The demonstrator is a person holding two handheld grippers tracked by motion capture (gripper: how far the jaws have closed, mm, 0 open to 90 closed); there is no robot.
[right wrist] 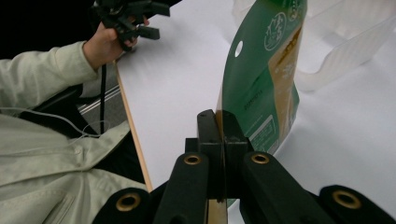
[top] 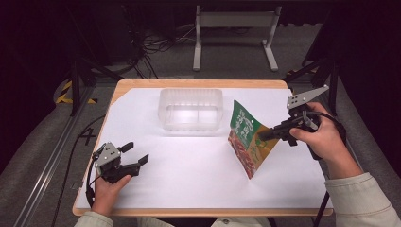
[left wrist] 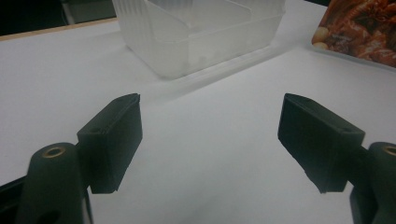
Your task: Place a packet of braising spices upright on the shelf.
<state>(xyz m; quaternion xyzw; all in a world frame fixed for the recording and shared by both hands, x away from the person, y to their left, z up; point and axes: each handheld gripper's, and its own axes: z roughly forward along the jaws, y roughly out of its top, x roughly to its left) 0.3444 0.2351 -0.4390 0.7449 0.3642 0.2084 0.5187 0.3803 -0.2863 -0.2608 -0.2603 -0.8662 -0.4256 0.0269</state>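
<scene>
A green and orange snack bag stands on edge on the white sheet, right of centre. My right gripper is shut on the bag's right edge, and its own view shows the two jaws pinched flat on the bag. A clear plastic container sits empty at the back middle. My left gripper rests low at the front left, held by a hand, jaws wide apart with nothing between them. Ahead of the left gripper lie the container and a corner of the bag.
The white sheet covers most of the wooden table. A white metal stand and cables lie on the floor behind the table. A pale sleeve and the other hand with its gripper appear in the right gripper view.
</scene>
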